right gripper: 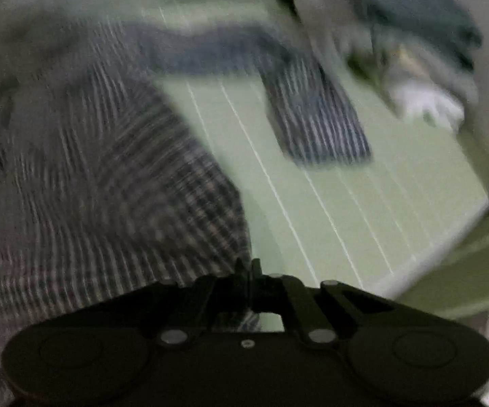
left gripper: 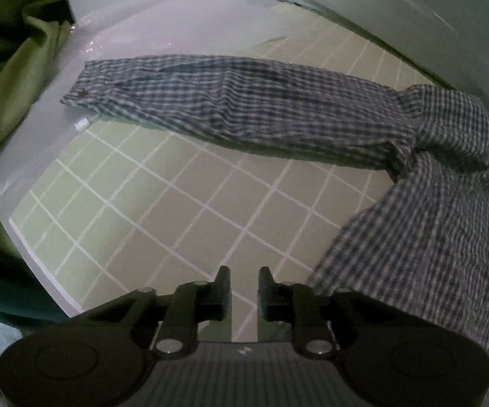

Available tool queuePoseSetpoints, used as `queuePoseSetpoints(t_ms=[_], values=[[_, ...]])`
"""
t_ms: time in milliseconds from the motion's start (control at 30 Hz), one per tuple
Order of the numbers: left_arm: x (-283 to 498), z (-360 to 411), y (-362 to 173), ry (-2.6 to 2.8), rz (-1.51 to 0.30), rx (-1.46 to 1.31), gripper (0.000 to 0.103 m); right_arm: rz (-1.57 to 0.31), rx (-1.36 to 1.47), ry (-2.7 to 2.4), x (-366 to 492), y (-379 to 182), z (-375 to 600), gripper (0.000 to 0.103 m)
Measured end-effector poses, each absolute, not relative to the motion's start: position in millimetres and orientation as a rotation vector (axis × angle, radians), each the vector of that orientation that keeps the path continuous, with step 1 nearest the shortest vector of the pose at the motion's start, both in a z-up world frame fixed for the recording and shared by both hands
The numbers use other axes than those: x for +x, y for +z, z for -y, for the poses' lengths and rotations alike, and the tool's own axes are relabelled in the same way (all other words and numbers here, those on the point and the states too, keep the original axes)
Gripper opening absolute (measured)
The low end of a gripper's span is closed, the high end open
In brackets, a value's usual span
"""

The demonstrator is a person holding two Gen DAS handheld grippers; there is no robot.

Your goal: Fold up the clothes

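While right gripper [right gripper: 248,266] fingers pinch blue-checked cotton shirt [right gripper: 109,186] hem, left gripper [left gripper: 243,288] fingers gape empty; thin pinch may slip

A blue-and-white checked shirt [left gripper: 431,224] lies on the gridded mat, one sleeve [left gripper: 231,105] seemingly stretched flat.

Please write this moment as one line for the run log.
left gripper: open, empty, over green grid mat | right gripper: shut at checked shirt edge | sleeve: stretched out
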State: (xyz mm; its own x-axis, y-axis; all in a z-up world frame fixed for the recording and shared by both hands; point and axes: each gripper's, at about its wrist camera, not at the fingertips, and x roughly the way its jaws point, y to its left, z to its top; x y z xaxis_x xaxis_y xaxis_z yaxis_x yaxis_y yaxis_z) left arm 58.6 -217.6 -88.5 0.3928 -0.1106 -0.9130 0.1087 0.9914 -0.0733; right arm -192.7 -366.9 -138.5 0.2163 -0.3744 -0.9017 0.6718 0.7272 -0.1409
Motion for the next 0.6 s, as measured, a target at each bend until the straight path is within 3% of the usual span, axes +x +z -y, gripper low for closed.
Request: queuePoseSetpoints(t_ms=[67,133,300,367,600], values=[[58.3,224.7,-86.2,-0.151,-1.157,0.007,0.032,-1.157,0.384,-0.736,-200.9,-144.3,376.5,0.015],[57.7,234.0,-82.5,-0.171,-1.145,0.019,0.039,-1.127,0.381,-0.756,-201.2,-139.8,378.2,0.060],[62.9,265.8,-72.9,-0.239,-1.118,0.039,0.061,-0.981,0.385,-0.704,-172.5,-121.2,382.1,0.075],[66.6,282.9,-68.9,-0.270,-1.106,0.061,0.072,-0.950,0.372,-0.655,-152.0,-118.1,383.6,0.076],[86.8,345.2,-64.2,-0.380,-1.084,0.112,0.075,-0.869,0.307,-0.465,-70.0,-110.2,377.0,0.080]])
